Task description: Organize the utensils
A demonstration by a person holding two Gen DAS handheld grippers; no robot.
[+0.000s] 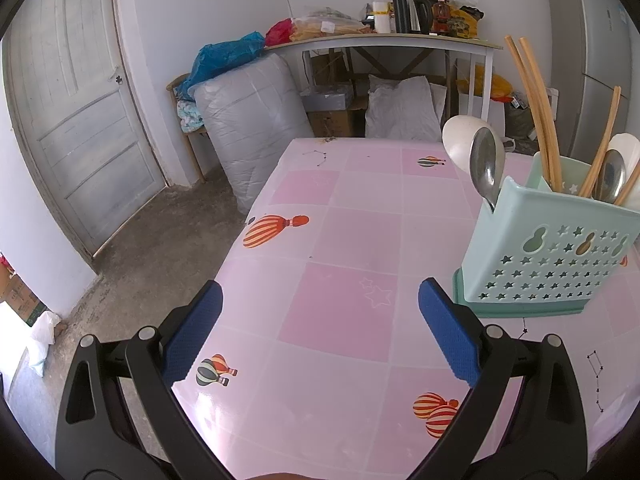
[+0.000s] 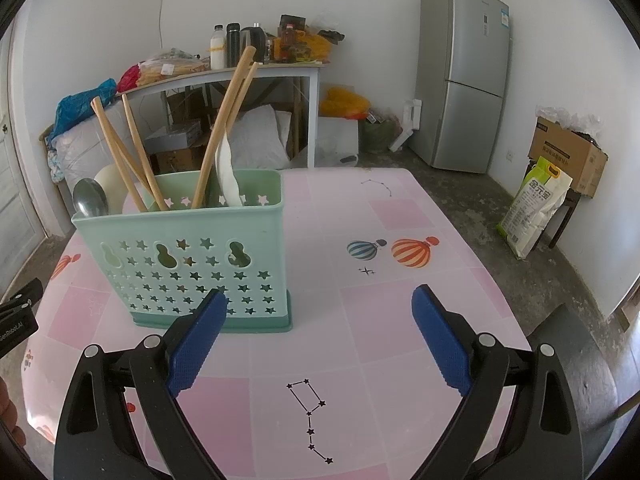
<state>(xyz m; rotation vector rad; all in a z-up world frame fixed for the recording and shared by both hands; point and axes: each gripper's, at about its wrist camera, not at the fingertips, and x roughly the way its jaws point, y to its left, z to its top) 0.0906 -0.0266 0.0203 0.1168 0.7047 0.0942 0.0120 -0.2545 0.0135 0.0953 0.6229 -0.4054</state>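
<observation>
Your left gripper and right gripper are both spread wide, holding nothing. The mint-green utensil holder, star-perforated, stands upright on the pink tablecloth at ten o'clock, with chopsticks and spoons inside.

I'm at a table under a glossy pink checked oilcloth printed with hot-air balloons and star constellations. Around it, rough grey concrete floor and plain white plastered walls, all in soft daylight. On my left stands a weathered grey panelled wooden door. Near it, a big grey plastic-wrapped bundle leans by a blue plastic bag. Against the far wall, a white-framed side table crowded with bottles and bags. To the right, a tall silver two-door fridge, a brown cardboard box, and a green-and-white sack.
</observation>
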